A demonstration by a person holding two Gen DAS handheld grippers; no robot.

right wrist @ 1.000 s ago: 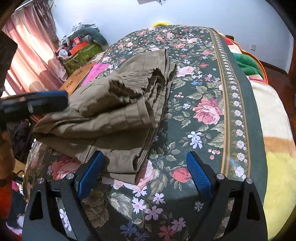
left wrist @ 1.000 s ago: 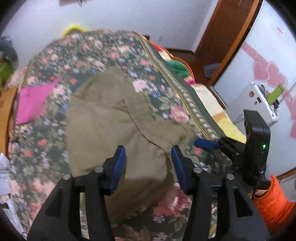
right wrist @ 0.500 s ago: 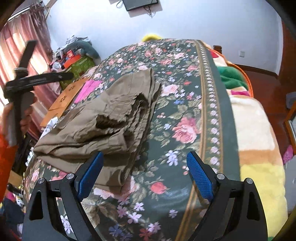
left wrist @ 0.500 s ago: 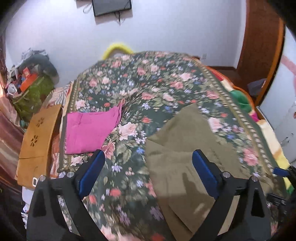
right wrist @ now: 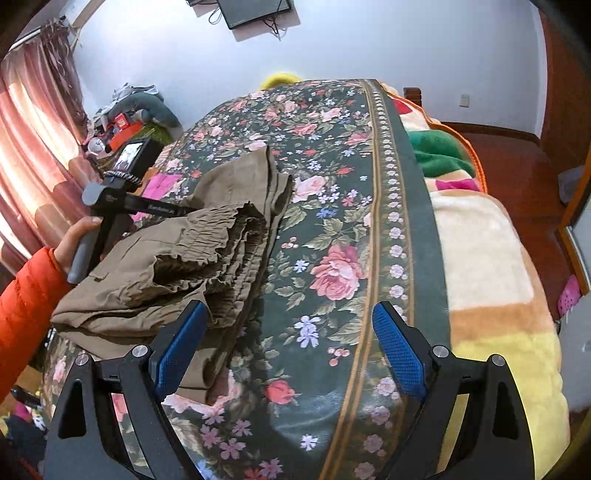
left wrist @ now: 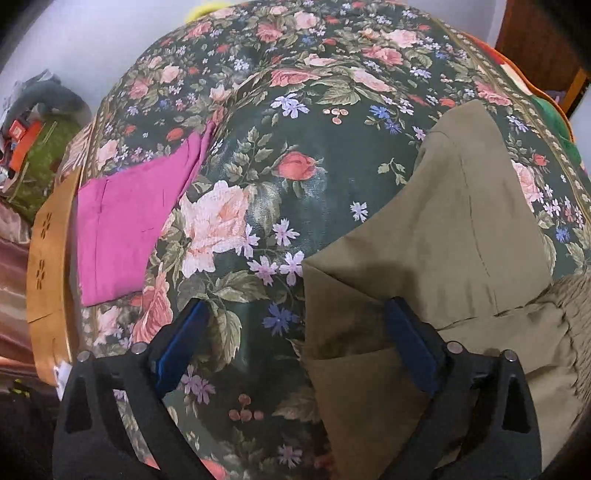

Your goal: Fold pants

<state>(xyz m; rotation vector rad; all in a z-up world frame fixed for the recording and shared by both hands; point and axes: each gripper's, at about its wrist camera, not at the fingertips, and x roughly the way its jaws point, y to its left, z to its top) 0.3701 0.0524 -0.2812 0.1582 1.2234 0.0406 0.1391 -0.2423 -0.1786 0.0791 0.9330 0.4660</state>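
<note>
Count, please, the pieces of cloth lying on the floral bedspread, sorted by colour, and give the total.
Olive-brown: 1, the folded pants, near the side of the bedspread with the patterned border.
Pink: 1, a flat folded cloth, near the opposite edge.
Total: 2

Pale blue-white wall (right wrist: 369, 48) behind bed (right wrist: 332, 155); dark screen (right wrist: 255, 13) mounted top centre. Pink curtains (right wrist: 33, 147) glow with daylight, upper left. Red-brown floor (right wrist: 517, 166), right. Dark floral bedspread (left wrist: 295, 184); striped blanket (right wrist: 491, 258) along its right edge. Cluttered pile (right wrist: 129, 110) by left wall.
</note>
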